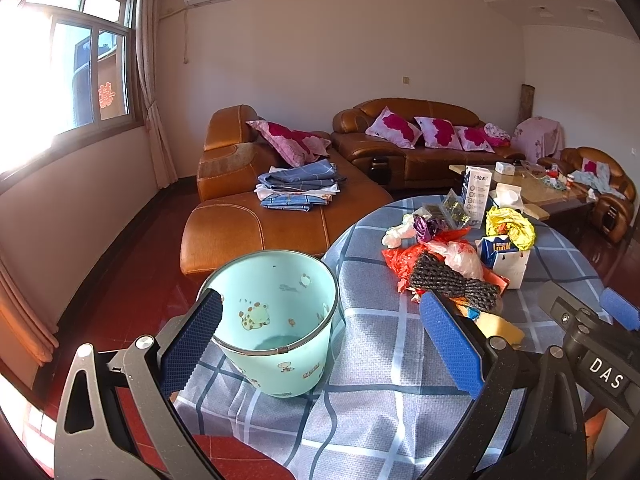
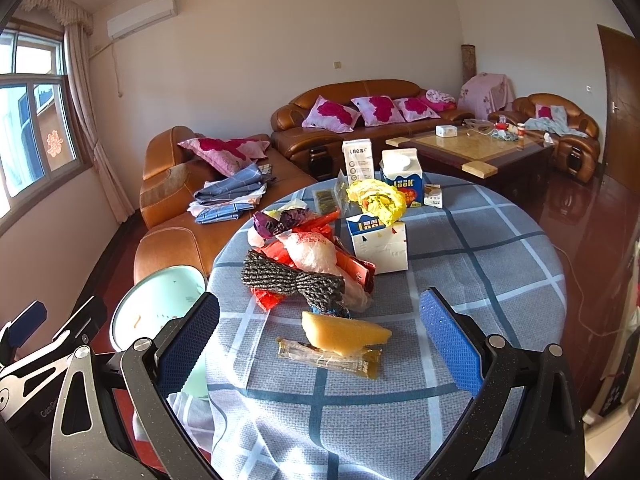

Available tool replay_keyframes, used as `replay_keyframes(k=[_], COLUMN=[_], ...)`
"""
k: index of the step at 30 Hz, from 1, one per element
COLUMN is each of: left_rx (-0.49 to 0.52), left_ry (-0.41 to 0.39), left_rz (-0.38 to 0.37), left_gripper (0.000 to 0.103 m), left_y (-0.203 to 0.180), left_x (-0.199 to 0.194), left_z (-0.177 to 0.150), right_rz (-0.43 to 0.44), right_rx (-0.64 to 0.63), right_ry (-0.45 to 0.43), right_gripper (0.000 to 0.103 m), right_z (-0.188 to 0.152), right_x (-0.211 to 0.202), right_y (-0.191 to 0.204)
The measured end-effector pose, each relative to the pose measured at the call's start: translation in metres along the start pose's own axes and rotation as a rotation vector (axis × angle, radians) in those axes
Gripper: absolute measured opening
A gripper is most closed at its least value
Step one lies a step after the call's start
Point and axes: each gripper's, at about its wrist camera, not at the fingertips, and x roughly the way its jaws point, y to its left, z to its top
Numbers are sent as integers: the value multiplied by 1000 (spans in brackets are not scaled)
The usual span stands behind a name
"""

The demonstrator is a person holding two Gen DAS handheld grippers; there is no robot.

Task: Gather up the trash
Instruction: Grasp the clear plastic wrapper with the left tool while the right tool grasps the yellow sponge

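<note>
A mint-green trash bin [image 1: 276, 320] stands on the left part of the round table with the blue plaid cloth [image 1: 384, 364]. My left gripper [image 1: 320, 340] is open and empty, its fingers either side of the bin, close to it. A heap of trash lies mid-table: black knitted mesh [image 2: 292, 282], red and white plastic bags [image 2: 308, 252], yellow bag [image 2: 376, 198], milk cartons [image 2: 380, 248]. A yellow sponge [image 2: 344, 334] and a clear wrapper [image 2: 328, 358] lie in front of my right gripper [image 2: 320, 336], which is open and empty. The bin also shows in the right wrist view [image 2: 160, 304].
Brown leather sofas [image 1: 256, 208] with pink cushions and folded blue cloth stand behind the table. A low coffee table [image 2: 476, 148] with small items is at the back right. The floor is dark red. The right gripper's body [image 1: 592, 344] is at the table's right.
</note>
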Motion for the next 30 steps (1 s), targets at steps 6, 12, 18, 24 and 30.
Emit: replay_keyframes(k=[6, 12, 18, 24, 30], left_rx=[-16, 23, 49, 39, 50], left_ry=[58, 138, 169, 193, 182], left_rz=[-28, -38, -60, -66, -95], left_gripper=[97, 97, 96, 96, 96], left_y=[-1, -8, -14, -11, -15], left_x=[24, 57, 72, 80, 77], left_z=[-10, -32, -45, -50, -50], right_rz=[-49, -31, 55, 92, 129], right_rx=[74, 79, 4, -37, -33], right_ry=[70, 152, 211, 302, 309], right_gripper=[98, 93, 70, 70, 32], right_z=[-7, -19, -25, -37, -38], right_x=[28, 59, 84, 110, 109], right_y=[-41, -68, -53, -43, -46])
